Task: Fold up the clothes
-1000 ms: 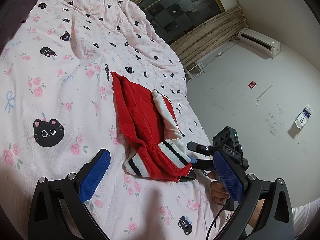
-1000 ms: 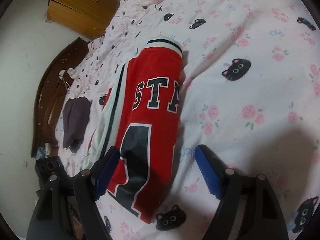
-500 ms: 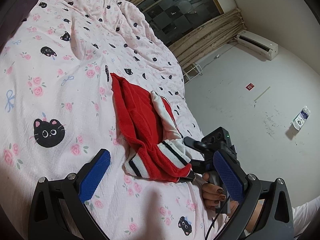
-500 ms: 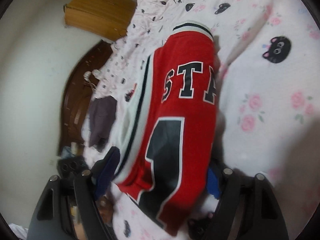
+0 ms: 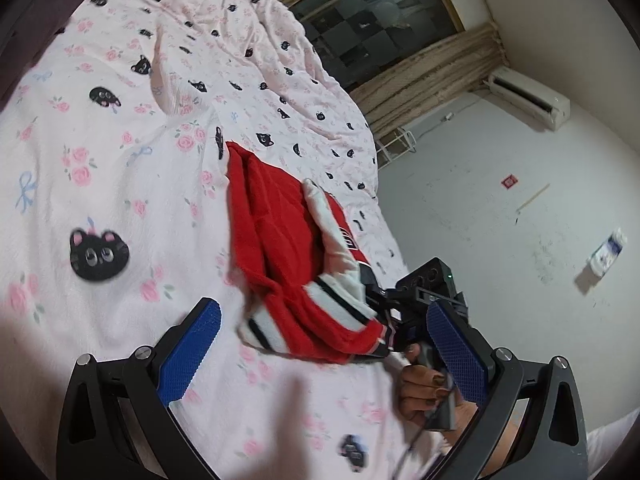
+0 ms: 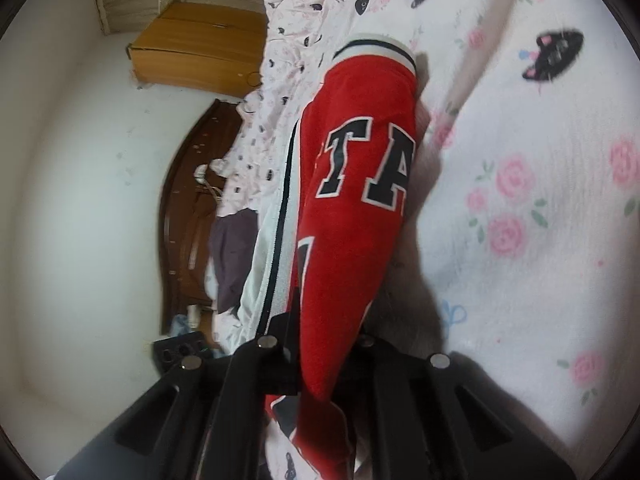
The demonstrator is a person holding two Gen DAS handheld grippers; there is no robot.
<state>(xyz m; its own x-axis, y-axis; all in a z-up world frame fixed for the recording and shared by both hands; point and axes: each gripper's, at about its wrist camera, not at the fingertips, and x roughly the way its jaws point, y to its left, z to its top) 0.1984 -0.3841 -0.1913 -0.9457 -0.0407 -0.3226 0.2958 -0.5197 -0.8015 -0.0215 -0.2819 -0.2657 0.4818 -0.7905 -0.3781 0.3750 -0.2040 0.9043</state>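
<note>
A folded red jacket (image 5: pixel 280 240) with white, black-striped sleeves and cuffs lies on the pink cat-print bedsheet (image 5: pixel 100 160). My left gripper (image 5: pixel 320 356) is open and empty, hovering just in front of the jacket's near cuff. My right gripper (image 6: pixel 324 340) is shut on the jacket (image 6: pixel 352 200), pinching its near end, which lifts off the sheet; black letters "TA" show on it. In the left wrist view the right gripper (image 5: pixel 384 320) grips the jacket's right end, a hand holding it.
The bed's right edge drops to a white floor (image 5: pixel 520 220) with a small packet (image 5: pixel 606 252). In the right wrist view a dark garment (image 6: pixel 234 256) lies by the wooden headboard (image 6: pixel 180 220). A wooden cabinet (image 6: pixel 200 48) stands beyond. A curtained window (image 5: pixel 380 12) is behind the bed.
My right gripper moved in over the jacket's near end and closed on it, lifting that end. My left gripper stayed open and shifted slightly.
</note>
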